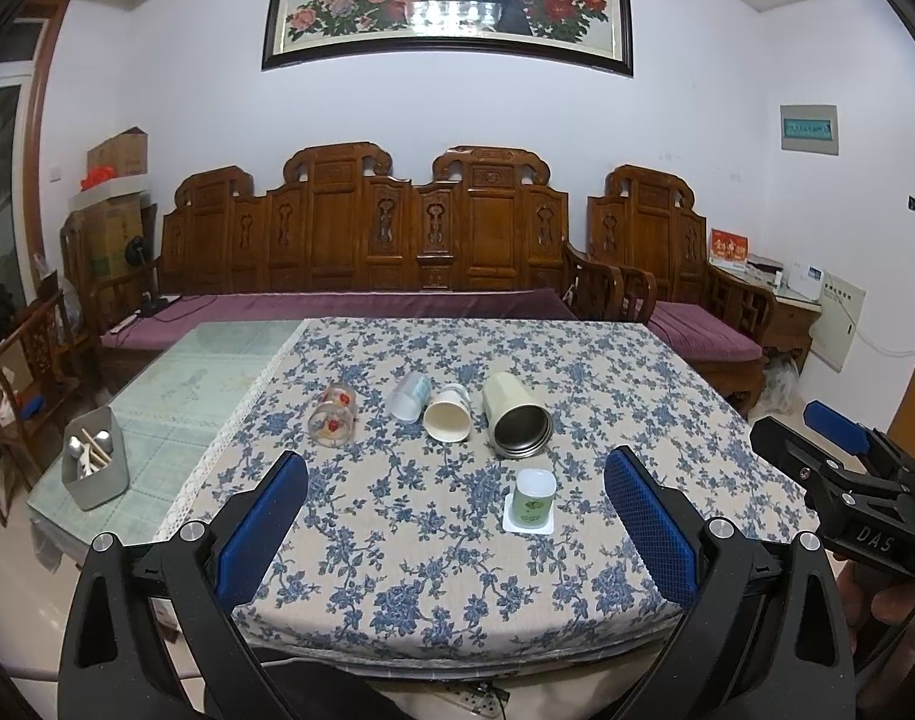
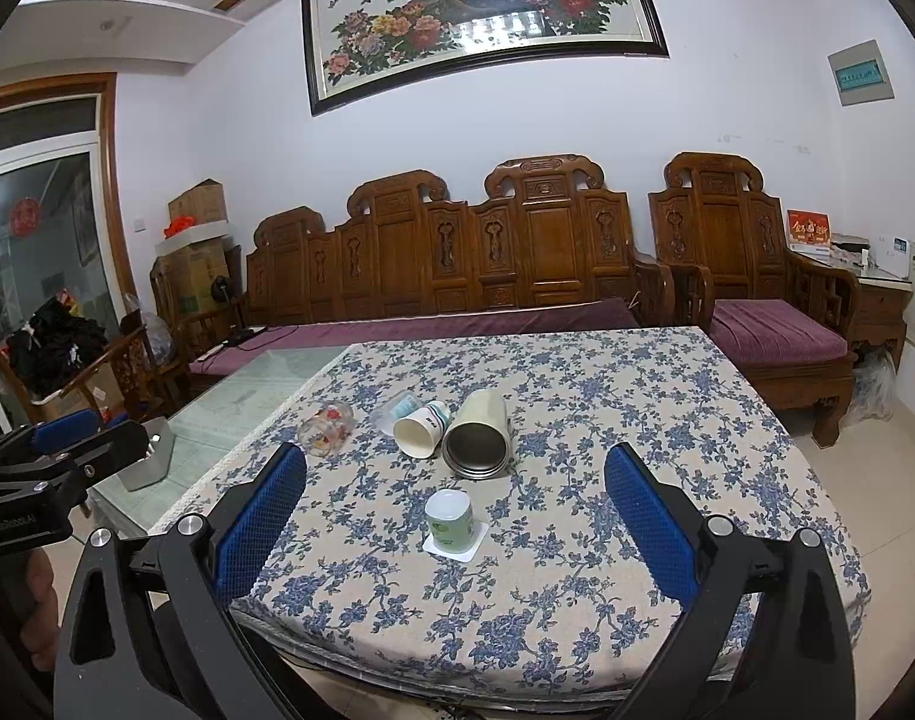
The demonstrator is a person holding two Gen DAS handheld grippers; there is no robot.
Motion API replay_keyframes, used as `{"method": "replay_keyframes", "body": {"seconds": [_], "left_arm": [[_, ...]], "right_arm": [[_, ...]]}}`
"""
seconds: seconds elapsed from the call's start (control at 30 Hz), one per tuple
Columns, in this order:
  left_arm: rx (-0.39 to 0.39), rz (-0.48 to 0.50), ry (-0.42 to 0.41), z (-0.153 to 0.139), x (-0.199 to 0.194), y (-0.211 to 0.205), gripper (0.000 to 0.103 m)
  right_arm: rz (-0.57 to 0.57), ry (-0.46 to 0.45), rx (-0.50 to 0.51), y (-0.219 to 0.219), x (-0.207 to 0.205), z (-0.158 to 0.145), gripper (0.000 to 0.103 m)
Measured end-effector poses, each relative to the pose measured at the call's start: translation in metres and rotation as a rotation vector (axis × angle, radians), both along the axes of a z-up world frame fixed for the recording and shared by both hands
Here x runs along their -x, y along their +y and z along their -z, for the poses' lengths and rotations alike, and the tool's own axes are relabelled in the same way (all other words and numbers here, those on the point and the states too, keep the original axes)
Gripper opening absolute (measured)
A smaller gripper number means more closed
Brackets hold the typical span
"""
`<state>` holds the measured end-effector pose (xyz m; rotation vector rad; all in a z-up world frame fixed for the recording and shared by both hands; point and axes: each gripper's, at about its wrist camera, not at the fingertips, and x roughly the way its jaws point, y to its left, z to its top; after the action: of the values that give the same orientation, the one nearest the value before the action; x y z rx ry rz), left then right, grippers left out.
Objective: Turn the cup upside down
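Observation:
Several cups lie on their sides in a row on the floral tablecloth: a glass with red flowers [image 1: 332, 417] [image 2: 326, 427], a clear plastic cup [image 1: 410, 397] [image 2: 397, 407], a white paper cup [image 1: 448, 414] [image 2: 420, 425] and a steel-lined tumbler [image 1: 515, 415] [image 2: 480, 435]. A small green yogurt cup [image 1: 535, 498] [image 2: 450, 519] stands upside down in front of them. My left gripper [image 1: 457, 516] is open and empty above the near table edge. My right gripper [image 2: 457, 516] is open and empty too, also back from the cups.
A grey utensil holder [image 1: 94, 468] with chopsticks stands on the glass table part at the left. A wooden sofa [image 1: 361, 246] with purple cushions runs behind the table. The right gripper shows at the right edge of the left wrist view [image 1: 841, 468].

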<state>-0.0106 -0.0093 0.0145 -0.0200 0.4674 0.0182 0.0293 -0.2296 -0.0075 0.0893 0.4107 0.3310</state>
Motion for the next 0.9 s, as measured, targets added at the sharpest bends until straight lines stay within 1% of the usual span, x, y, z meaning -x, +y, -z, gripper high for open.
{"method": "replay_keyframes", "body": {"seconds": [0.9], "left_arm": [[-0.002, -0.003, -0.009, -0.0054, 0.0014, -0.0008, 0.096]], "right_arm": [[-0.001, 0.000, -0.003, -0.0018, -0.0009, 0.0005, 0.100]]}}
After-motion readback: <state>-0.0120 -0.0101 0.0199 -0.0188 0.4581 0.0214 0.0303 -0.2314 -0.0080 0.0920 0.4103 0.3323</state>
